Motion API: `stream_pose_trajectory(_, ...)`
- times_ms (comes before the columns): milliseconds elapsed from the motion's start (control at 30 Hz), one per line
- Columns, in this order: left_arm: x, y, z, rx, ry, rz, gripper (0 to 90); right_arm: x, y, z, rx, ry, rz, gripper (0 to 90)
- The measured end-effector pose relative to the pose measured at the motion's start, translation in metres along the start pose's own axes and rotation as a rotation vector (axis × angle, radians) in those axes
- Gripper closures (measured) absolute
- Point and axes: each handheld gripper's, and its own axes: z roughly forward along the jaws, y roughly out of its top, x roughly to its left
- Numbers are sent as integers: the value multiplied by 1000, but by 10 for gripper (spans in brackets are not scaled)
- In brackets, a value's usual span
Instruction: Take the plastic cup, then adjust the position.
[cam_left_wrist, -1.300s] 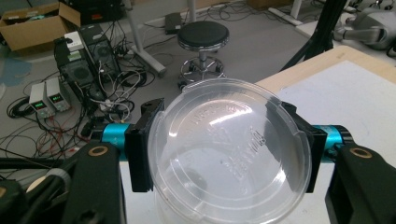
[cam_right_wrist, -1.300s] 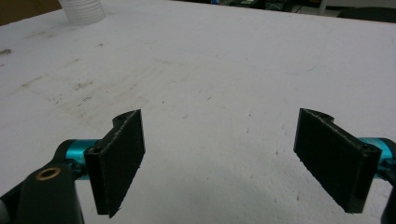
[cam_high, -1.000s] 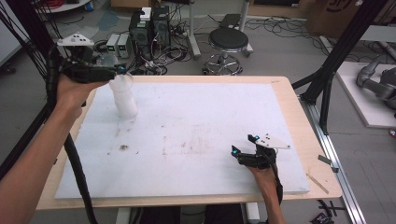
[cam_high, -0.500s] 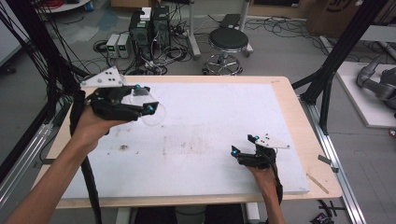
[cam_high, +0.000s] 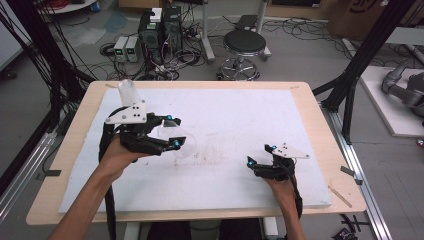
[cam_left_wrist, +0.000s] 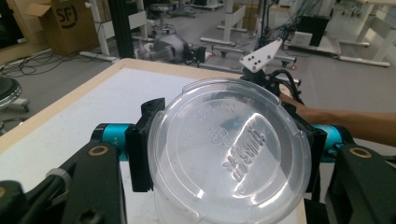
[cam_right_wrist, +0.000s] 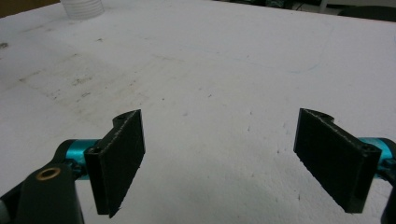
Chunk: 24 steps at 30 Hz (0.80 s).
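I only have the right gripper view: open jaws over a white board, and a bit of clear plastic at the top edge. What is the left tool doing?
Observer: The left tool is shut on a clear plastic cup, with one jaw on each side of it.
Operator: Is that cup upright?
Observer: No. In the high view it is tipped on its side over the white board, and its round embossed end faces the left gripper view's camera.
Operator: And the plastic at my top edge?
Observer: That is a second clear cup. It stands near the board's far left corner, apart from the held one.
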Motion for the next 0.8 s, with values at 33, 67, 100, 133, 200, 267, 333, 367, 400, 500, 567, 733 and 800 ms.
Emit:
stream_pose_trajectory(33, 0, -2, 0, -1, -7, 1, 395, 0, 0, 0, 2, 0, -1, 165)
stream_pose_trajectory(67, 0, -5, 1, 2, -15, 3, 395, 0, 0, 0, 2, 0, -1, 165)
stream_pose_trajectory(100, 0, -7, 2, 2, -22, 3, 395, 1, 0, 0, 5, -1, 4, 165)
stream_pose_trajectory(133, 0, -9, 3, 2, -26, 0, 395, 1, 0, 0, 5, -1, 4, 165)
stream_pose_trajectory(200, 0, -13, 5, 5, -34, -4, 395, 1, 0, 0, 7, -1, 4, 165)
stream_pose_trajectory(267, -1, -17, 7, 2, -51, -5, 395, 1, 0, 0, 7, -4, 2, 165)
stream_pose_trajectory(333, -2, -19, 8, -16, -74, 1, 395, 1, 0, 0, 4, -5, -5, 165)
stream_pose_trajectory(367, -1, -21, 9, -24, -85, 3, 395, 1, 0, 0, 4, -5, -5, 165)
stream_pose_trajectory(400, -1, -23, 10, -28, -88, -4, 395, 1, 0, 0, 8, -3, -7, 165)
stream_pose_trajectory(500, 0, -26, 11, -25, -88, -7, 395, 1, 0, 0, 7, -3, -3, 165)
stream_pose_trajectory(567, 0, -24, 11, -25, -88, -4, 395, 1, 0, 0, 3, -1, 4, 165)
stream_pose_trajectory(733, -1, -22, 9, -30, -89, -2, 395, 1, 0, 0, 6, 7, -2, 165)
stream_pose_trajectory(800, -2, -21, 8, -29, -93, -1, 395, 0, 0, 0, 9, 14, 4, 165)
